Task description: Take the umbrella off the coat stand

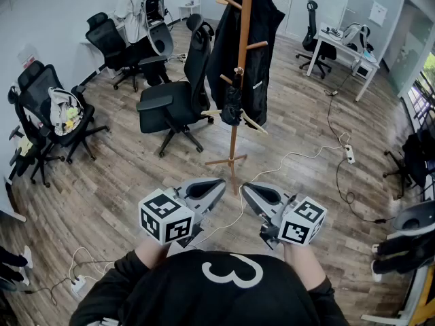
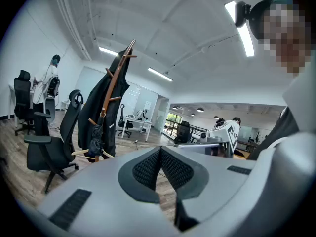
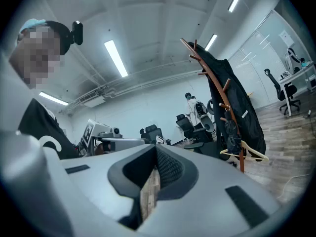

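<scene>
Where a peg juts from the wooden coat stand (image 1: 235,145) about halfway up its pole, the folded black umbrella (image 1: 232,105) hangs upright, close against the pole. A black coat (image 1: 262,53) drapes from the upper pegs of the stand and falls behind and to the right of the umbrella, touching or nearly touching it. A pale wooden hanger (image 1: 253,122) sticks out tilted from the stand just below the umbrella's lower end.

Just left of the stand, a black office chair (image 1: 178,100) has its back almost against the coat, crowding that side. On the near side of the stand, the wood floor (image 1: 136,175) carries only a white cable (image 1: 299,155), which runs from the stand's foot away to the right to a power strip (image 1: 349,155).

Both grippers are near the viewer, well apart from the stand and on its near side. The left gripper (image 1: 221,182) has its jaws pressed together with nothing between them, and the right gripper (image 1: 246,187) likewise has its pads meeting on nothing.

Farther left of the stand, more black chairs stand by the wall, one (image 1: 58,114) with a bag on its seat. Beyond the stand to the left, a person in white (image 1: 136,5) stands at a desk. Beyond it to the right is a white desk (image 1: 340,46) with another chair (image 1: 311,39).
</scene>
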Demonstrator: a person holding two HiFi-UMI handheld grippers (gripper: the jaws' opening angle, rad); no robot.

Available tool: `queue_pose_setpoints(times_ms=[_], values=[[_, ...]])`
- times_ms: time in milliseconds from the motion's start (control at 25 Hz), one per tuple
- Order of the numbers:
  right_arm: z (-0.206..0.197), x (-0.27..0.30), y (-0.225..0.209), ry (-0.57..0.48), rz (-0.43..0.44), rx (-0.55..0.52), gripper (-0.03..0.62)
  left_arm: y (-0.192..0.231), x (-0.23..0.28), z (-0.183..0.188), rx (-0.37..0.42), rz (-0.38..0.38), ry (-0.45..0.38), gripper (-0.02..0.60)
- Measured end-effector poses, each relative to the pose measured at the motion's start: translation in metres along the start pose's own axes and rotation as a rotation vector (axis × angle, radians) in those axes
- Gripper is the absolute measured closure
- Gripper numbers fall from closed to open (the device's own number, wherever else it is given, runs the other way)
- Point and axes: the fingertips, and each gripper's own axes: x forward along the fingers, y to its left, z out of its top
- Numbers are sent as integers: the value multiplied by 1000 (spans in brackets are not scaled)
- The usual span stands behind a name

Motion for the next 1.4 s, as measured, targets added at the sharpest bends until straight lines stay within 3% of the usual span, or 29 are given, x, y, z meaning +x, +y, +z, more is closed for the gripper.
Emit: queue_pose_setpoints(times_ms=[520,840,1400], values=[[-10,-9,-10,14,-13,16,569,-9,11,-11,-11,-18,4,566],[-12,-2,-36,-5,-33,37,569,11,29,-17,-25,-28,12,566],[20,27,-141,-3,-45,79,568,86,113,15,-68,-17,14,567]])
